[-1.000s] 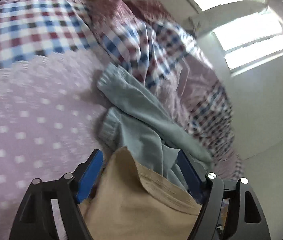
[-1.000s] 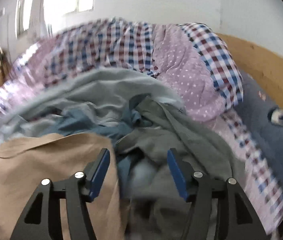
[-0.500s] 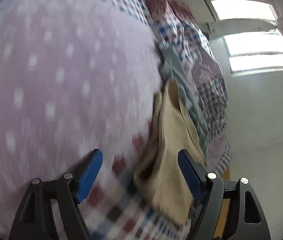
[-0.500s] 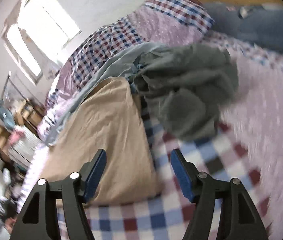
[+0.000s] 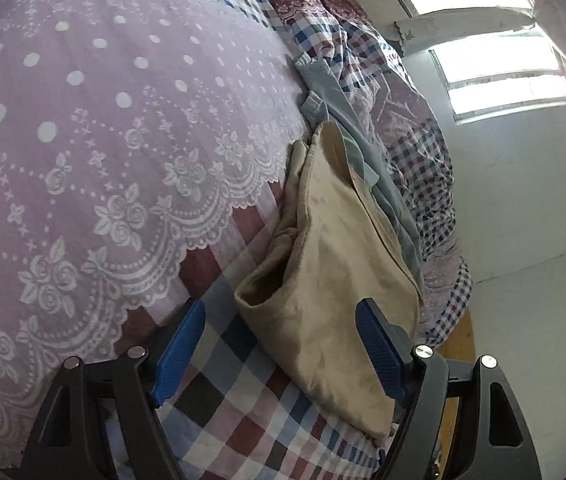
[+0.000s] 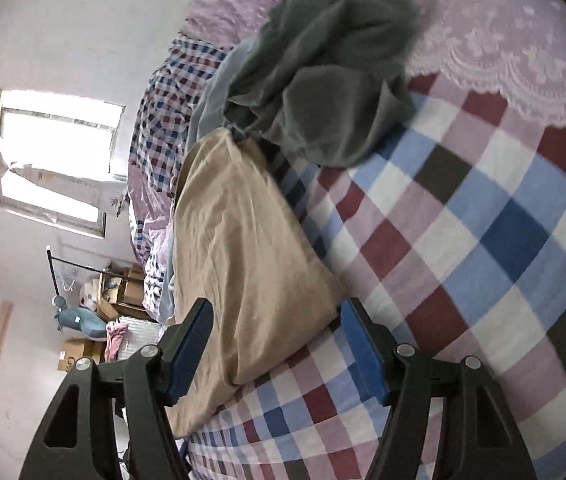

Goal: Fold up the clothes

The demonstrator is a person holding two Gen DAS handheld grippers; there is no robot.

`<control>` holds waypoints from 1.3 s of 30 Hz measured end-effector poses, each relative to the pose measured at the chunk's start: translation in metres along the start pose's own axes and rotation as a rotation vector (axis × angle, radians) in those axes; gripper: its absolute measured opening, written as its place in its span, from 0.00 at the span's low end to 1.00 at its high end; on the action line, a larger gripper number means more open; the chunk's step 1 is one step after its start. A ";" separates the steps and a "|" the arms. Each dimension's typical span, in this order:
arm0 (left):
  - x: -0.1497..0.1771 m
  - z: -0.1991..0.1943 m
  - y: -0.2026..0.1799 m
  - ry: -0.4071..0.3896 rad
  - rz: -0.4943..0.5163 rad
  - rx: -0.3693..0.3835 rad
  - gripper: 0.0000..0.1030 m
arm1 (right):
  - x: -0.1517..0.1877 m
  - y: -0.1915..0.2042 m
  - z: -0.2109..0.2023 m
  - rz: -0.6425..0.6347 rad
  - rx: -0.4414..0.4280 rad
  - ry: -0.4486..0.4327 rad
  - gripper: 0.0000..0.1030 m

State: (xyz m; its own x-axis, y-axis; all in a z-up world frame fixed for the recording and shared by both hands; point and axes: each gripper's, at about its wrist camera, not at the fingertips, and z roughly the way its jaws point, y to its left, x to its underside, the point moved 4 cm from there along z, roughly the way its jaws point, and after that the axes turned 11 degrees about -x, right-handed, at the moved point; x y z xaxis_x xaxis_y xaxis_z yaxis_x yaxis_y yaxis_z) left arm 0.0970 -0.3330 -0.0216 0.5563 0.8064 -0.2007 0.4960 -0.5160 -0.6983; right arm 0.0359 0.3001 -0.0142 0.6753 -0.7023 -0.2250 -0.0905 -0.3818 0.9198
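On the bed, a checked bedspread [image 6: 463,216] with a lilac lace-edged panel [image 5: 95,128] covered the surface. A tan garment [image 5: 339,280] lay flat along its edge, beside a grey-green garment [image 6: 323,64] in a crumpled heap and a pale blue one [image 5: 323,96]. The left gripper [image 5: 281,346] and right gripper [image 6: 275,344] both stood with fingers apart, empty, straddling the tan garment's near end.

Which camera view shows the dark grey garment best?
The right wrist view: the dark grey garment lies crumpled in full sight on the checked bedcover, beyond the beige garment. The left wrist view does not show it, only the beige garment and a light blue one.
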 end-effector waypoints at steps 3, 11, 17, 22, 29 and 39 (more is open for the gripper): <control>0.001 0.000 0.000 -0.001 0.005 -0.003 0.70 | 0.002 0.002 0.006 -0.016 0.036 0.001 0.68; 0.001 0.014 0.006 0.040 -0.026 -0.015 0.38 | 0.006 0.001 0.018 -0.053 0.116 -0.003 0.68; 0.001 0.020 0.008 0.035 -0.036 -0.029 0.07 | 0.000 -0.001 0.023 -0.057 0.145 -0.012 0.69; -0.002 0.016 0.007 0.004 -0.025 -0.030 0.04 | 0.003 -0.008 0.013 -0.033 0.178 -0.027 0.65; -0.002 0.015 0.010 0.001 -0.036 -0.035 0.04 | 0.009 -0.020 -0.004 0.041 0.180 -0.050 0.32; -0.002 0.016 0.007 0.008 -0.032 -0.043 0.04 | 0.018 -0.003 0.009 -0.029 0.173 -0.042 0.72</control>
State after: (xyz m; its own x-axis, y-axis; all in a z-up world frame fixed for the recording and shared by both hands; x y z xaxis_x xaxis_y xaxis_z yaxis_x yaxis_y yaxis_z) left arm 0.0883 -0.3339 -0.0375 0.5448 0.8205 -0.1730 0.5422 -0.5020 -0.6738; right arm 0.0414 0.2834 -0.0237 0.6487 -0.7126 -0.2673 -0.1983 -0.4973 0.8446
